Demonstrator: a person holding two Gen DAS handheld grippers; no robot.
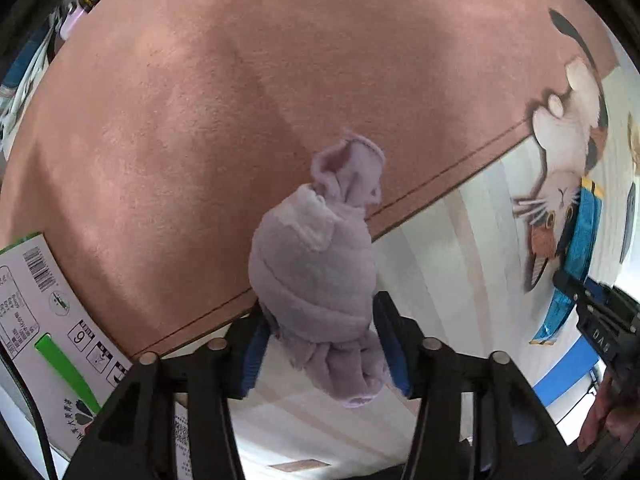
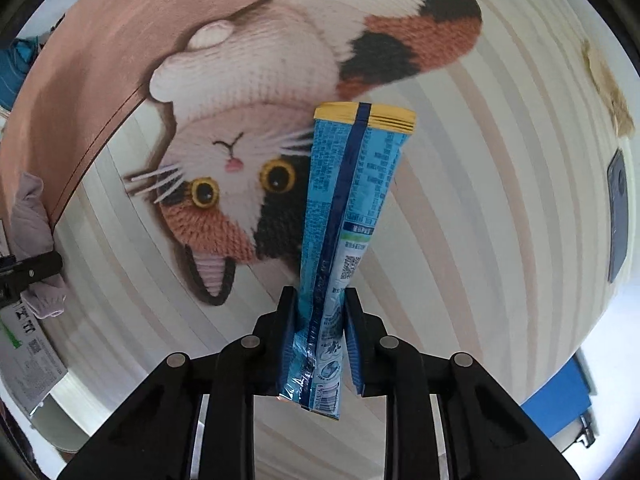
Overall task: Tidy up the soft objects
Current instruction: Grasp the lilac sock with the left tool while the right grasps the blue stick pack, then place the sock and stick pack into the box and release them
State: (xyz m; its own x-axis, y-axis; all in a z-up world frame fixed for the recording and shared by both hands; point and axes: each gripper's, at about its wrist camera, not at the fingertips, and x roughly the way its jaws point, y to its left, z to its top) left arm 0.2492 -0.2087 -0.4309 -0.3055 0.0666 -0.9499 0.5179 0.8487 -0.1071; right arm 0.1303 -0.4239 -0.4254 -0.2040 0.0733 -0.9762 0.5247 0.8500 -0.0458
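My left gripper [image 1: 320,312] is shut on a rolled lilac cloth [image 1: 316,264], holding it above the rug where the pink band meets the striped part. The cloth also shows at the left edge of the right wrist view [image 2: 30,220], with the left gripper's fingers [image 2: 38,268] on it. My right gripper [image 2: 320,304] is shut on a long blue snack packet with a yellow end [image 2: 352,184], held over the cat picture on the rug. The packet shows at the right of the left wrist view [image 1: 580,240], with the right gripper [image 1: 576,284] on it.
A rug with a pink band [image 1: 200,100], pale stripes [image 2: 500,200] and a calico cat picture [image 2: 248,152] lies below. A white and green carton [image 1: 44,312] stands at the left. A dark phone [image 2: 618,216] lies at the right. A blue object [image 2: 560,404] sits at the lower right.
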